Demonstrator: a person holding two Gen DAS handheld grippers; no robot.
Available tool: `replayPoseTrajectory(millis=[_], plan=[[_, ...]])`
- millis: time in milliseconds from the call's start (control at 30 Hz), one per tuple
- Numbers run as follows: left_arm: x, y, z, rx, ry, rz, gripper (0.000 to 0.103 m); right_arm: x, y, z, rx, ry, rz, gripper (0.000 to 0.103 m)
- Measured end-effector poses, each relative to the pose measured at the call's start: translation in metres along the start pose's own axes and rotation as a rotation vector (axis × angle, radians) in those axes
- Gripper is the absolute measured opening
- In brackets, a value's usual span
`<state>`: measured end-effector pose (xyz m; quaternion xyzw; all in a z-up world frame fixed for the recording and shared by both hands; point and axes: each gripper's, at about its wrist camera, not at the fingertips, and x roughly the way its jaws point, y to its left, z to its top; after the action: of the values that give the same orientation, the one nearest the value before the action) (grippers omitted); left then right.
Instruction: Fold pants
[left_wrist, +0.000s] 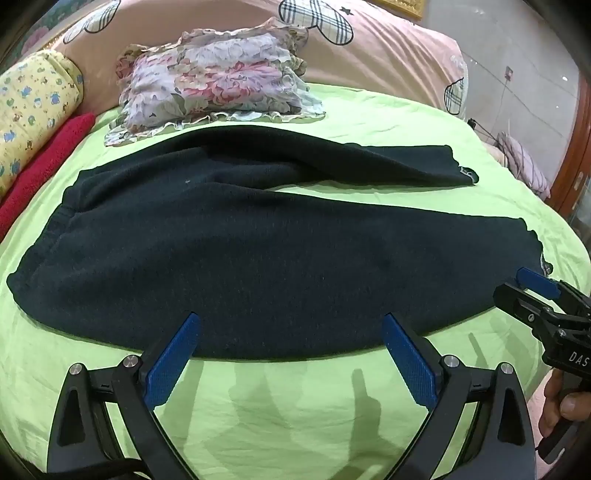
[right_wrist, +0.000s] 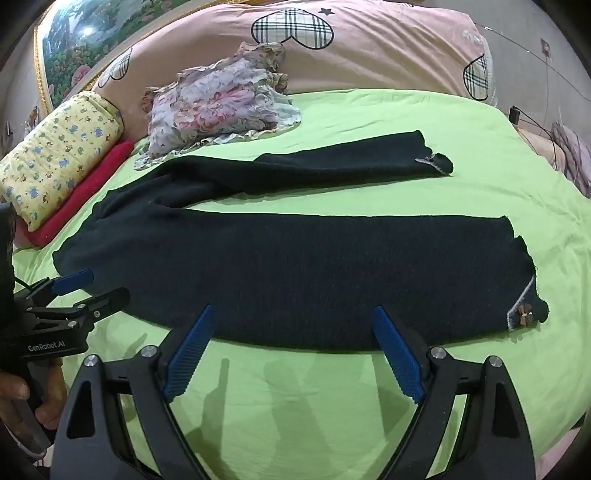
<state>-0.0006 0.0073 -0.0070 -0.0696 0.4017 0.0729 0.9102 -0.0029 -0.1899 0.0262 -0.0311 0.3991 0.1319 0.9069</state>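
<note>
Dark navy pants (left_wrist: 236, 258) lie flat on the green bedsheet (left_wrist: 295, 406), waistband to the left, both legs pointing right and spread apart. They also show in the right wrist view (right_wrist: 314, 277). My left gripper (left_wrist: 291, 354) is open and empty, just short of the near edge of the near leg, toward the waist end. My right gripper (right_wrist: 295, 343) is open and empty at the same near edge, further toward the cuff (right_wrist: 524, 314). Each gripper shows in the other's view: the right one (left_wrist: 532, 291) and the left one (right_wrist: 88, 284).
A folded floral garment (left_wrist: 214, 85) lies behind the pants. A large pink pillow (left_wrist: 369, 48) runs along the back. A yellow patterned roll (left_wrist: 33, 110) and a red cloth (left_wrist: 48, 166) lie at the left. The bed's edge falls away at the right.
</note>
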Motion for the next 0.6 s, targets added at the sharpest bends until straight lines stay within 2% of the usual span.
replayPoseTrajectory(millis=[600], plan=[[0.003, 0.0063, 0.0028, -0.017, 0.015, -0.012, 0.099, 0.0023, 0.0028, 0.0007, 0.002, 0.007, 0.003, 0.088]])
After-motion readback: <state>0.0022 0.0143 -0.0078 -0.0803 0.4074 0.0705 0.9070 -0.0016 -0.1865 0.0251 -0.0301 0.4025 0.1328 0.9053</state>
